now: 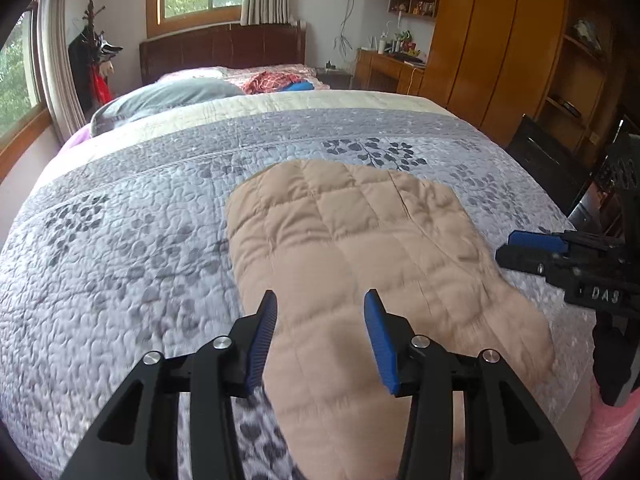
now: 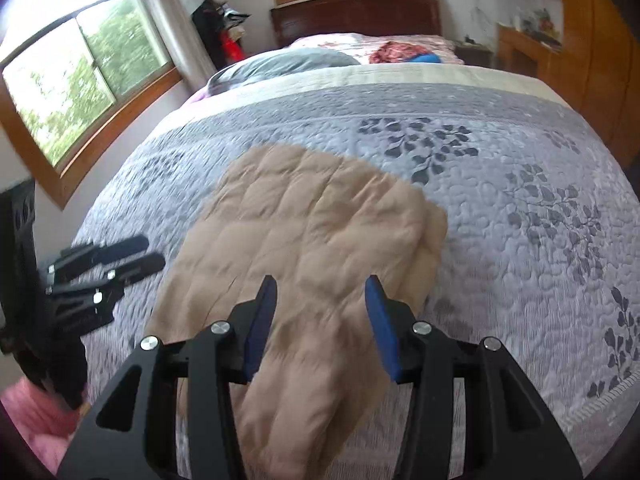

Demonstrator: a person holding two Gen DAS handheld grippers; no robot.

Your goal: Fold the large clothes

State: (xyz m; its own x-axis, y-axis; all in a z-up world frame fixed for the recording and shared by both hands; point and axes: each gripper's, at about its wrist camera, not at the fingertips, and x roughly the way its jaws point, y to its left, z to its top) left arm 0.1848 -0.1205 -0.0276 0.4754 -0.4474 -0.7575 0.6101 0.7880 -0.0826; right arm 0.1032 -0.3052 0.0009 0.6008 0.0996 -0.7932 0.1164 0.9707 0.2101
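quilted tan garment (image 1: 352, 248), lengthwise toward headboard (image 1: 224, 46)

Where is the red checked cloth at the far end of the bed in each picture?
Left wrist view: the red cloth lies at the far end of the bed, top middle of the picture, left of a blue thing.
Right wrist view: the red cloth lies top right of middle, again beside the blue thing.
Shared landmark: the grey pillow, just left of the cloth in both.

left tool (image 1: 320, 316): fingers spread, empty; right tool (image 2: 322, 300): fingers spread, empty
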